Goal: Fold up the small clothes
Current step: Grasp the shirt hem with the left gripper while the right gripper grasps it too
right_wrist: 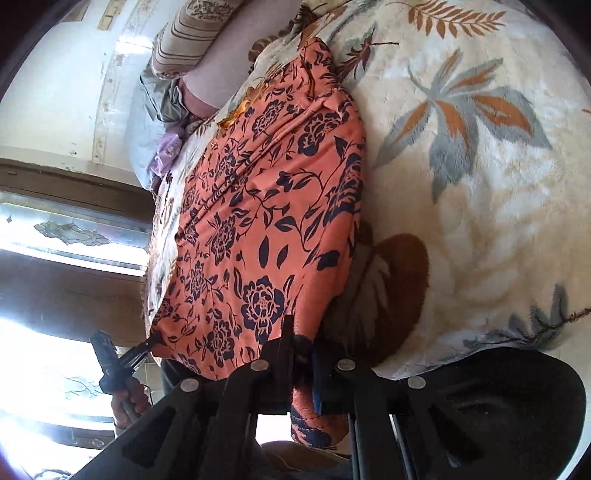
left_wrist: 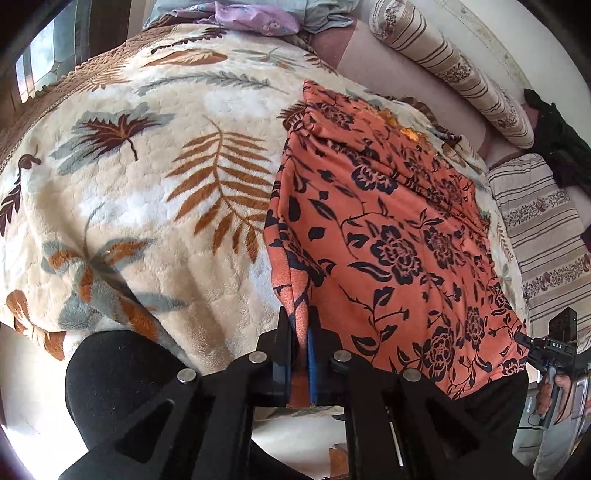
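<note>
- The left gripper point(left_wrist: 300, 328) sits at 6 o'clock in its own view, fingers clenched on a bunched corner of the orange floral garment point(left_wrist: 388, 236).
- The right gripper point(right_wrist: 301, 343) sits at 6 o'clock in its own view, likewise pinching a near corner of that garment point(right_wrist: 266, 206), a fold of cloth hanging below its fingers.
- The garment lies spread over the leaf-patterned blanket point(left_wrist: 147, 192), running from the grippers toward 1 o'clock in the left view.
- Farther off at 1 o'clock, striped pillows point(left_wrist: 443, 62) rest beyond the blanket; crumpled purple and grey cloth point(left_wrist: 255, 16) lies at 12 o'clock.
</note>
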`<state>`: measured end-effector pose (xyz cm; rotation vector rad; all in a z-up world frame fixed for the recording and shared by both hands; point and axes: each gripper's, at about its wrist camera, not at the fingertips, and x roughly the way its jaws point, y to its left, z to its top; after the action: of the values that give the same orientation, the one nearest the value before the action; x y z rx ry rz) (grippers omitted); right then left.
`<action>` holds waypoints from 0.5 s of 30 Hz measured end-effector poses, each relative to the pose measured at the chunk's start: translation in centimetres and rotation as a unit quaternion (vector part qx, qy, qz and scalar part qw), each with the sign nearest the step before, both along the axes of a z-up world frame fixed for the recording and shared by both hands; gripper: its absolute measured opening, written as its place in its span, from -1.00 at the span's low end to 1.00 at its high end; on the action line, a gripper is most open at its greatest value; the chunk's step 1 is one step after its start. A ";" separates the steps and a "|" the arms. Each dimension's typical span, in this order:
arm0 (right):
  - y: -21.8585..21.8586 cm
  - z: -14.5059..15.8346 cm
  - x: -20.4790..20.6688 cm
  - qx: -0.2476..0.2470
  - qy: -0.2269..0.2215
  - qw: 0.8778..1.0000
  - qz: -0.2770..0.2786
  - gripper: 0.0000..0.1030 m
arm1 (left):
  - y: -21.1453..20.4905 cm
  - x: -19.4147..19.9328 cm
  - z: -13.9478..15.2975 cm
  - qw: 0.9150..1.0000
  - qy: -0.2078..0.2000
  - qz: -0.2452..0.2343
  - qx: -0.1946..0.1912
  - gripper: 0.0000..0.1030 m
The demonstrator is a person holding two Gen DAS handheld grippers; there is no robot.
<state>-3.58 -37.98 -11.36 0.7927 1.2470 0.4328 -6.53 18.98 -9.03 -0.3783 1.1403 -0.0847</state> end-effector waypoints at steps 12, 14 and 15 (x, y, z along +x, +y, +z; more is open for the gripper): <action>0.0 -4.5 1.4 0.025 0.075 0.997 -0.010 -0.69 | 0.1 0.8 -3.7 0.998 0.057 0.005 -0.022 -0.04; 0.0 -4.6 1.7 0.024 0.077 0.997 -0.008 -0.65 | 0.2 1.0 -3.5 0.998 0.056 0.004 -0.007 -0.43; 0.1 -4.5 1.6 0.018 0.074 0.997 -0.005 -0.65 | -0.4 1.5 -3.6 0.998 0.057 0.002 0.012 -0.74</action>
<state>-1.94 -37.92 -15.86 0.8748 1.3759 0.3950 -5.02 18.62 -12.65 -0.3681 1.2523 -0.0461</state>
